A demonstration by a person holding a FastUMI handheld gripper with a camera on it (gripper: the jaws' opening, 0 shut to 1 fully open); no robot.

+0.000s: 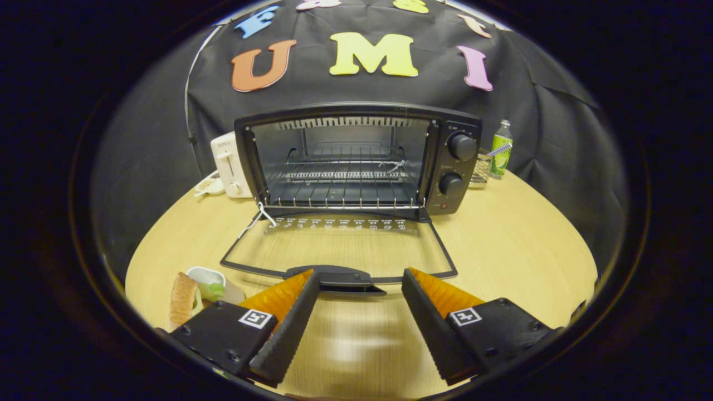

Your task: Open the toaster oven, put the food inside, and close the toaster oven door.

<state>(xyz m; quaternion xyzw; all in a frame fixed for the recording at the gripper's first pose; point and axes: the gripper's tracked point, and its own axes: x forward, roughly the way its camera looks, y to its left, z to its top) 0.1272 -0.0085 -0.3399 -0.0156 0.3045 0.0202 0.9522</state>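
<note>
The gripper (pixel 360 278) was seen nearest the camera, low over the wooden table (pixel 512 250), its two fingers (pixel 289 317) spread well apart w/ nothing held betw. them. Just ahead of the fingertips the door handle (pixel 337 277) of the toaster oven (pixel 356 161) was found, sitting in the gap betw. the tips and closer to the left one; whether either tip touched it could not be told. The glass door (pixel 340 250) was seen fully dropped, lying flat toward the gripper above the tabletop, w/ the wood grain visible through the pane. Beyond it the oven cavity was left open, w/ a wire rack (pixel 342 175) seen inside approx. mid-height and nothing noted on it. Two dark knobs (pixel 462 146) were seen stacked on the oven's right-hand control panel. The food (pixel 184 298), a bread-like item w/ some green beside it in a small white dish (pixel 209 275), was placed on the table left of the left finger, well outside the oven. A white toaster (pixel 228 164) was noted just beside the oven's left wall, at the back. A green bottle (pixel 502 147) was seen behind the oven's right side, near the black cloth wall, w/ a small clear container (pixel 480 170) betw. it and the oven.
</note>
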